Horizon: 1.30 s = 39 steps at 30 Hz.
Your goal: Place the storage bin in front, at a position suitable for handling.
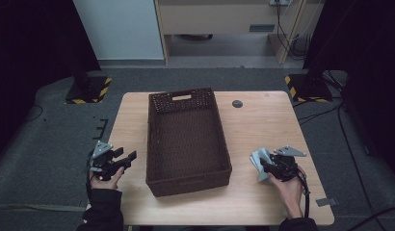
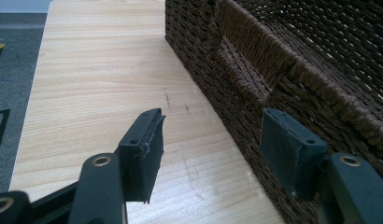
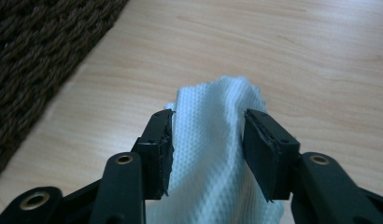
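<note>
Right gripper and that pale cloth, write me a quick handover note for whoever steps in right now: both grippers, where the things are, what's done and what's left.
Right gripper: fingers apart, with the pale cloth bunched between them. Whether the fingers press on it cannot be told. It sits on the table, right of the basket.
Left gripper: open, holding nothing, low over the table at the basket's left wall.
Basket: dark woven, in the middle of the table, nothing inside.
Done: the cloth is not in the basket.
Left, probably: get a firm grip on the cloth and move it to the basket, if that is the aim.
</note>
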Motion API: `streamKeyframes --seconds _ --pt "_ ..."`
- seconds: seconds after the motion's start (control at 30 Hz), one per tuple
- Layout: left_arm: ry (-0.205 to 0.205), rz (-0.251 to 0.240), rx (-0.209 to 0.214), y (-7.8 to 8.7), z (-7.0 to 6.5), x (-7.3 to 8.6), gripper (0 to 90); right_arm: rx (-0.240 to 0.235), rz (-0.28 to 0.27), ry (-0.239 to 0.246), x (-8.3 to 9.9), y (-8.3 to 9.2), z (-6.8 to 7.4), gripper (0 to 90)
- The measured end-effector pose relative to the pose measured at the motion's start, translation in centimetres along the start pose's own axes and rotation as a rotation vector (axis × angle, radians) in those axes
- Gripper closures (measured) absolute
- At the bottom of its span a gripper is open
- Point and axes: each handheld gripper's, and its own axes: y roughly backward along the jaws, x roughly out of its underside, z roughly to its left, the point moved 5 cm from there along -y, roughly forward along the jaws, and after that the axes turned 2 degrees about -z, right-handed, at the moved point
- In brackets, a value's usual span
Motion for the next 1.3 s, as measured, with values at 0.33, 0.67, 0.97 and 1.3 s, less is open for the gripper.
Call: streamKeyframes --seconds 0.33,0.67,0.97,1.3 --pt "-0.002 -0.005 -0.001 0.2 0.0 -0.1 38.5 0.001 0.079 -0.031 1.7 -0.3 -0.1 66.9" --pt "-0.001 -0.02 0.008 0.3 -0.2 -0.4 38.2 0.014 0.038 -0.016 0.4 0.7 -0.7 83.5" --pt "0.008 -0.047 0.026 0.7 -0.6 -1.1 37.5 0.113 -0.005 -0.048 0.2 0.7 -4.8 82.5" --pt "-0.018 -0.076 0.078 1.0 -2.5 -2.0 36.7 0.141 0.018 -0.056 0.7 0.1 -5.2 67.2"
